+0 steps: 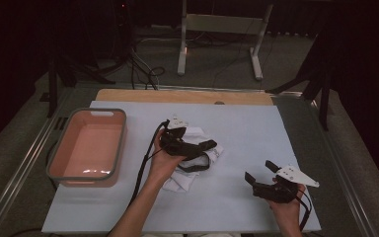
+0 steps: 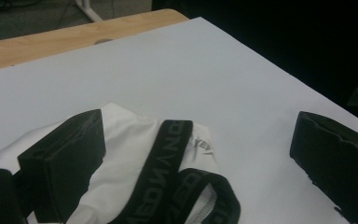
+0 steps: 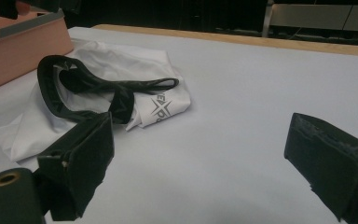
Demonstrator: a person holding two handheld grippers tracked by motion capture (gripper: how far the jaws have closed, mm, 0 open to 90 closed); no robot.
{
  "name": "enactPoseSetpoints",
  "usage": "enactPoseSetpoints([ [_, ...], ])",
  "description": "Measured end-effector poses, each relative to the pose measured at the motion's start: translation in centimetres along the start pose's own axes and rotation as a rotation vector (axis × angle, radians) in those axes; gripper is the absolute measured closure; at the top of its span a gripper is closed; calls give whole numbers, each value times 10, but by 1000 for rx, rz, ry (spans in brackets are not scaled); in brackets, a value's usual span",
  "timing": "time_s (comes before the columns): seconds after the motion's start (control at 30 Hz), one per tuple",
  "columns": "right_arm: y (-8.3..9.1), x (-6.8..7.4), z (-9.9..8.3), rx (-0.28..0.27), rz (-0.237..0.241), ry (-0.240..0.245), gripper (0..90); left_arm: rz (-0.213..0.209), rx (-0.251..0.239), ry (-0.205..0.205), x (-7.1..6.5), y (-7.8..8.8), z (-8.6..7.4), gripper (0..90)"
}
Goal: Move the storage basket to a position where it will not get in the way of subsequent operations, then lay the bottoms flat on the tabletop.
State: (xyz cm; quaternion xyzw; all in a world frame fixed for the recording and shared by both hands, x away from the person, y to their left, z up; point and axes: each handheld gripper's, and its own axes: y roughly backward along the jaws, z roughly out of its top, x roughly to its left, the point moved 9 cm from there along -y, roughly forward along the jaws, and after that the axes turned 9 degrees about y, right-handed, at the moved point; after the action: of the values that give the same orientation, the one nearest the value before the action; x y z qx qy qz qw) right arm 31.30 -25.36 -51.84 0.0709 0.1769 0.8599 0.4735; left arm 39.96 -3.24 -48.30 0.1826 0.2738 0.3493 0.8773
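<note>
While both tools [image 1: 205, 152] [image 1: 260, 172] gape empty, the white garment [image 3: 121, 65] shows partly legible lettering.

- right gripper [image 3: 200, 163]: jaws wide apart, nothing between them, low over the white table cover [image 3: 242, 116]
- white garment [image 3: 121, 79] crumpled on the cover, up-left of the jaws, not touching them
- black waistband [image 3: 70, 100] looped and twisted on top of the garment
- grey logo print [image 3: 160, 106] on the garment's right fold
- pink bin [image 3: 23, 51] at left edge, just beside the garment
- wooden table edge [image 3: 261, 42] along the far side
</note>
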Motion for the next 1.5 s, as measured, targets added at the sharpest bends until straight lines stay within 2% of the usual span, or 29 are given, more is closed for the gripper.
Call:
enactPoseSetpoints([
  [0.2, -1, 2, 0, 3, 7, 8, 82, -14, 34, -40, -11, -6, -9, 50],
  [0.5, -1, 2, 0, 2, 6, 3, 82, -42, 65, -46, -21, -16, -23, 60],
  [0.73, -1, 1, 0, 1, 6, 3, 82, -58, 96, -71, -30, -23, -34, 92],
  [0.8, 0, 2, 0, 2, 7, 5, 82, -42, 113, -89, -30, -26, -37, 114],
  [1.07, 0, 1, 1, -2, 6, 2, 82, -24, 167, -92, -27, -35, -52, 138],
  [1.17, -1, 2, 1, 0, 10, 4, 82, -4, 207, -115, -24, -41, -61, 150],
  [1.27, -2, 3, 1, 0, 11, 8, 82, 3, 239, -108, -18, -47, -68, 151],
  [1.37, -2, 2, 1, 0, 9, 5, 82, 37, 266, -121, -11, -52, -73, 151],
  [1.5, 0, 1, 1, -2, 5, 2, 82, 109, 292, -138, 2, -60, -79, 150],
])
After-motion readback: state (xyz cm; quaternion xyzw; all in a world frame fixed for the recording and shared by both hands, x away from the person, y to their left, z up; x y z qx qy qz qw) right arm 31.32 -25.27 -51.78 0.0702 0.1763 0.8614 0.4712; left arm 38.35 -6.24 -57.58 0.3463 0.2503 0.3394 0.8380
